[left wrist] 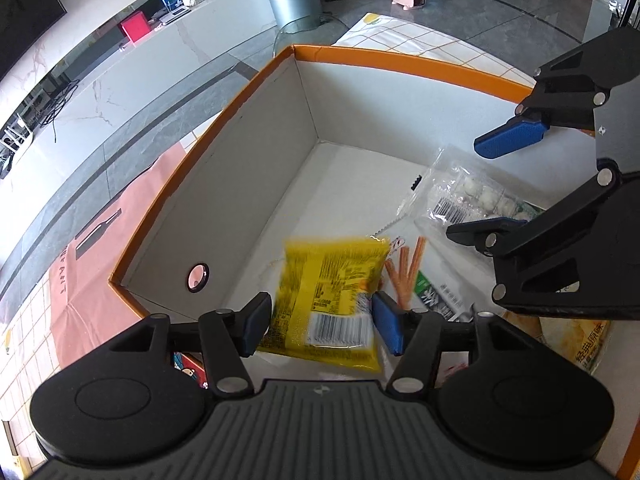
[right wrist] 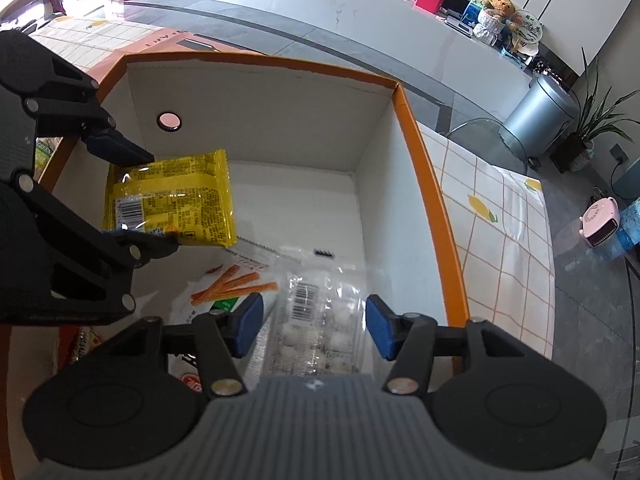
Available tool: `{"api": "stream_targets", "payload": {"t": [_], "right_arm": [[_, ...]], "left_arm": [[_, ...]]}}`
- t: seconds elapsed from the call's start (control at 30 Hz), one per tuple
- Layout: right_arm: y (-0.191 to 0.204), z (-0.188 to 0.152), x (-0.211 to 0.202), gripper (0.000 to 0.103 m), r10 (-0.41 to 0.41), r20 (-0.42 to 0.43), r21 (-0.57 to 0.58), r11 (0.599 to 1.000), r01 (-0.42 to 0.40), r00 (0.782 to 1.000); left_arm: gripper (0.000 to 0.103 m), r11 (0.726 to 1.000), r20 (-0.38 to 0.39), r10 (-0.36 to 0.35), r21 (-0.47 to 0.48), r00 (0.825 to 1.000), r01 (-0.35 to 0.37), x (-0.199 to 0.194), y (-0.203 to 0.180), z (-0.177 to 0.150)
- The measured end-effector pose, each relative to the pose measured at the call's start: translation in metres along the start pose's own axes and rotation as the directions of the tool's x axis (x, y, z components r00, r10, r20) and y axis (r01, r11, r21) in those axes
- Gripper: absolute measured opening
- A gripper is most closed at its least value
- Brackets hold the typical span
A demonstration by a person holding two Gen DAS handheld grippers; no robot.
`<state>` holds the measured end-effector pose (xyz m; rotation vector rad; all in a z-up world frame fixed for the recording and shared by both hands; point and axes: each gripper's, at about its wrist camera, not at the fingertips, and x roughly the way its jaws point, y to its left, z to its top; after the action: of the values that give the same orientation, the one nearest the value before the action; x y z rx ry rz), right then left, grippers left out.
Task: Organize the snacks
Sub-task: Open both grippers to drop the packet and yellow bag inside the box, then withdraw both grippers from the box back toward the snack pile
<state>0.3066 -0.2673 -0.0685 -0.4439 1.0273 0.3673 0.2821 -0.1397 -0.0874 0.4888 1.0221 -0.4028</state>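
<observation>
Left gripper (left wrist: pixel 322 320) jaws straddle the blurred, seemingly loose yellow packet (left wrist: pixel 332 300); right gripper (right wrist: pixel 314 326) jaws apart over the clear bag (right wrist: pixel 316 320).

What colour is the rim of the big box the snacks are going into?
Orange, running along the top edge of the box above white inner walls; clearest in the right wrist view.

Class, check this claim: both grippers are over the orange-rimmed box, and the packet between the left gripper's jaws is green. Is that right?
Not quite. The packet between the left gripper's jaws is yellow, not green, as the left wrist view shows. Both grippers, including the right gripper, are indeed over the orange-rimmed box.
</observation>
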Motion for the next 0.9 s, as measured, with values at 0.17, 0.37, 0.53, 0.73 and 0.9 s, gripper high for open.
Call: {"api": "stream_targets", "payload": {"t": [0.17,0.37,0.53,0.73,0.9], "right_arm": [[0.000,0.002,-0.011,0.057,-0.013,0.011,0.006,1.000,0.013,1.000],[0.001,-0.001,-0.028,0.061,-0.026,0.022,0.053,0.998,0.025,0.999],[0.003,-0.005,-0.044,0.061,-0.028,0.015,0.096,0.995,0.027,0.999],[0.006,-0.010,-0.066,0.062,-0.020,0.013,0.186,0.982,0.017,1.000],[0.012,-0.016,-0.084,0.063,0.007,0.040,0.289,0.957,-0.018,0.999]], "left_arm": [[0.075,1.000,0.030,0.001,0.003,1.000,-0.001,-0.013,0.000,-0.002],[0.075,0.999,0.062,-0.021,-0.034,0.998,0.023,-0.032,0.002,-0.005],[0.075,0.999,0.090,-0.015,-0.044,0.996,0.019,-0.050,0.003,-0.011],[0.075,0.997,0.130,-0.008,-0.075,0.991,0.018,-0.075,0.007,-0.026],[0.075,0.991,0.156,-0.001,-0.135,0.988,0.022,-0.096,0.016,-0.044]]}}
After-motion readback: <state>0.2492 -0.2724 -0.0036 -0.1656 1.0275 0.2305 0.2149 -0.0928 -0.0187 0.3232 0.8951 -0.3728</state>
